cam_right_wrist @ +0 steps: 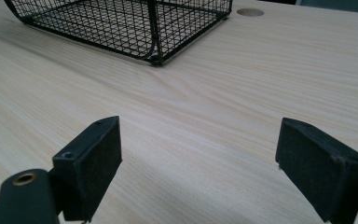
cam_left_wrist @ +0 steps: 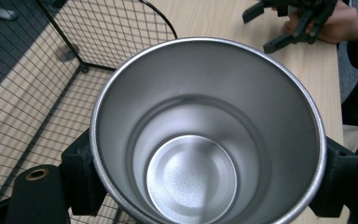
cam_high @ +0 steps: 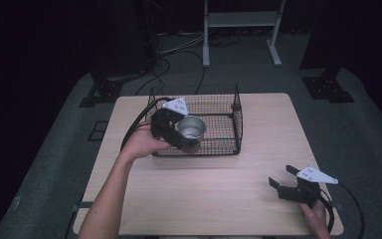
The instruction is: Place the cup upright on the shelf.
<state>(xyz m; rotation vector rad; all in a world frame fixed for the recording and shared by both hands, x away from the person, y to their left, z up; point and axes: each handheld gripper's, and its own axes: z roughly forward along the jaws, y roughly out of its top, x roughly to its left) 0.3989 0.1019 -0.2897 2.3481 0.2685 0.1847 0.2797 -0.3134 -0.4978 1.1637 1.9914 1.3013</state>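
Step in hand: the left gripper [cam_high: 181, 135] grasps a steel cup [cam_high: 191, 128] by its sides, and the cup sits inside the wire basket [cam_high: 236, 119], at its near left part; my judgement is that this is either the lift out of the basket or the setting in, and the frames alone do not settle which.
Grip on the cup: in the left gripper view the black pads [cam_left_wrist: 81, 175] press on the cup [cam_left_wrist: 205, 140] from both sides below its rim; the cup is upright, mouth up, and empty.
Cup and basket floor: whether the base touches the mesh or hangs just above it cannot be told.
Right gripper: the right gripper [cam_high: 286, 180] rests released near the worktop's [cam_high: 219, 194] near right corner, jaws standing wide apart with nothing between them, well apart from the basket.
Next move calls for: a steady, level hold so the cup does not tip, and enough height to pass the basket's near wall if it is to come out.
In the way: the near mesh wall and the left wall [cam_left_wrist: 116, 32] stand close to the cup; the gripper's cable [cam_high: 137, 122] trails over the basket's left rim and could snag.
Around: bare wood between basket and right gripper; a round hole [cam_right_wrist: 250, 12] in the worktop beyond the basket; dark floor with stands and cables behind.
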